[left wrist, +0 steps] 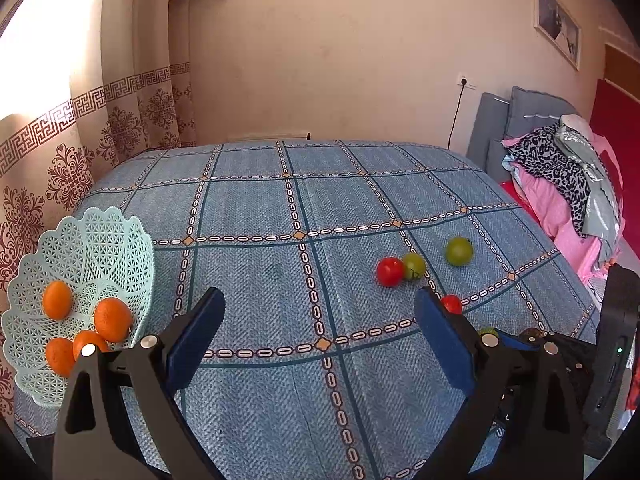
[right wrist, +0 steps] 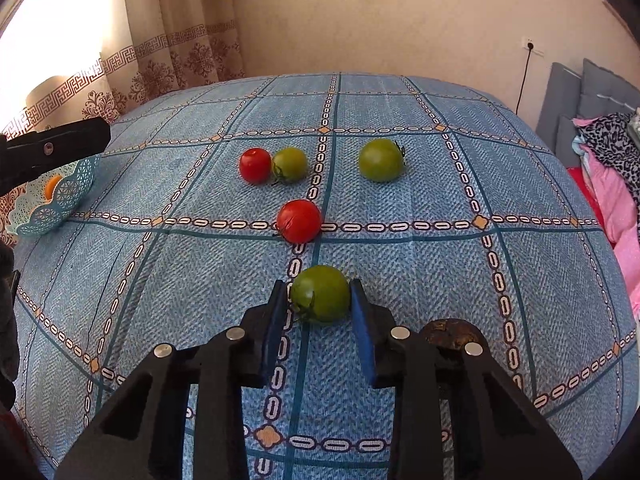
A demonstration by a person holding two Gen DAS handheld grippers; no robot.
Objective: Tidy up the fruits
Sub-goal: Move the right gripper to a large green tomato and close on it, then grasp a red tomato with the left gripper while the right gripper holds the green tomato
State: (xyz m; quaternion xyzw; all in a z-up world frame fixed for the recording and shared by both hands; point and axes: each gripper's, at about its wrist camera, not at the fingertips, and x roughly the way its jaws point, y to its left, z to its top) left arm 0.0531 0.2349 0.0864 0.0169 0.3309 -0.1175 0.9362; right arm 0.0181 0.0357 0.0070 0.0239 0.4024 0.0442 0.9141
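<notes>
- The right tool (right wrist: 320, 292) sits low over the counter (right wrist: 440, 280), a surface covered with a blue woven cloth crossed by chain-pattern lines; its two blue-padded fingers (right wrist: 276, 320) stand on either side of a round green tomato (right wrist: 320, 294) near the counter's near edge, touching or all but touching its sides, so the tool is closed to the tomato's width.
- Just beside the right finger of that tool, toward the near right corner, lies a dark brown round thing (right wrist: 450, 332), half hidden behind the tool's black frame; what it is cannot be told.
- The left tool (left wrist: 320, 312) hangs above the near left part of the counter with its blue-padded fingers spread wide and nothing between them.
- By the left edge stands a pale mint plastic lattice basket with a scalloped rim (left wrist: 100, 240), holding four oranges (left wrist: 113, 319).
- Beyond the gripped tomato, toward the middle of the counter, a red tomato (right wrist: 299, 221) rests on a chain line.
- Farther back, a second red tomato (right wrist: 255, 165) and a smaller green tomato (right wrist: 290, 164) lie touching each other.
- To their right, apart from them, lies a larger green tomato (right wrist: 381, 160).
</notes>
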